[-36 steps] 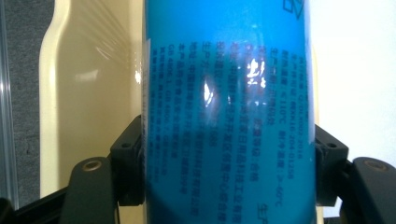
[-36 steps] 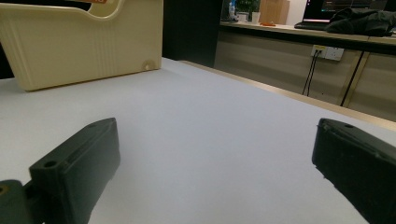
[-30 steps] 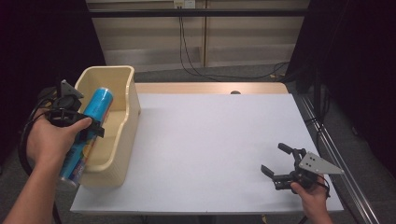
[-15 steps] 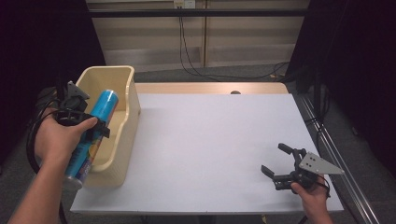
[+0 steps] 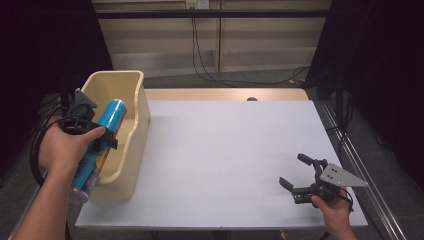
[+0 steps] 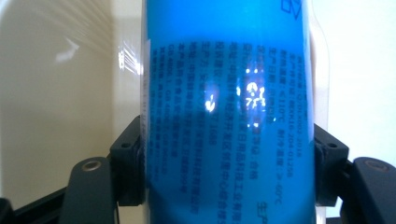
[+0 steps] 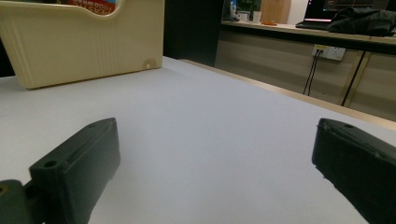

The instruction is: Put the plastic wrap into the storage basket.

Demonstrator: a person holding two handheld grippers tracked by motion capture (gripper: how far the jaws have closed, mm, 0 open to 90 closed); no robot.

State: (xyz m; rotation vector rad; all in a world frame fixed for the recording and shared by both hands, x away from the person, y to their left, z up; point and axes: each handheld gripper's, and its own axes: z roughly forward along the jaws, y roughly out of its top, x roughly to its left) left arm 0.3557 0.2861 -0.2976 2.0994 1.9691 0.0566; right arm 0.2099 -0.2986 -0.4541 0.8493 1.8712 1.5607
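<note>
Since a second ago my left claw (image 5: 102, 139) has drawn the blue can (image 5: 98, 145) back toward me and tipped it further, its lower end now past the near wall of the cream bin (image 5: 140, 100). Both jaws are clamped on the can's sides. My right claw (image 5: 298, 172) sits unmoved near the desk's (image 5: 225, 145) near right corner, jaws spread wide, holding nothing.

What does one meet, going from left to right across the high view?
Left gripper holding the blue can → cream bin → white table → right gripper, open.
</note>
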